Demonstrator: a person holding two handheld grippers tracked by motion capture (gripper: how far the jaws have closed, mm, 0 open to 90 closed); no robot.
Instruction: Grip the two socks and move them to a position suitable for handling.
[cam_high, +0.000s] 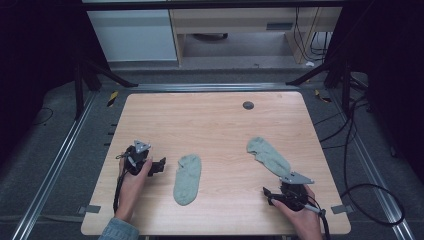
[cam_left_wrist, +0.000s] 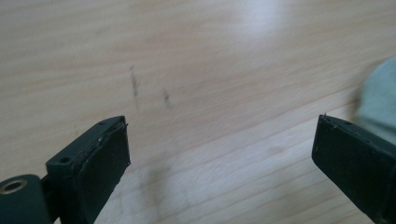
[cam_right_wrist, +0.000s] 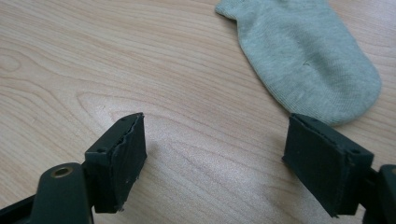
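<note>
Both hand-held grippers (cam_high: 162, 165) (cam_high: 267, 192) wide apart, bare table (cam_high: 220, 125) between two socks (cam_high: 187, 178) (cam_high: 268, 156).

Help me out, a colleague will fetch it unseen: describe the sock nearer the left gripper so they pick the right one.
On the wooden table, look at the near half, left of centre, just right of the left gripper. The grey-green sock there lies flat and nearly straight, pointing away from the person. The other sock lies slanted on the right side by the right gripper.

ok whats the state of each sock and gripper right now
left sock: flat on the table, not held
right sock: flat, lying askew, not held
left gripper: jaws open, nothing between them
right gripper: jaws open, nothing between them
</note>
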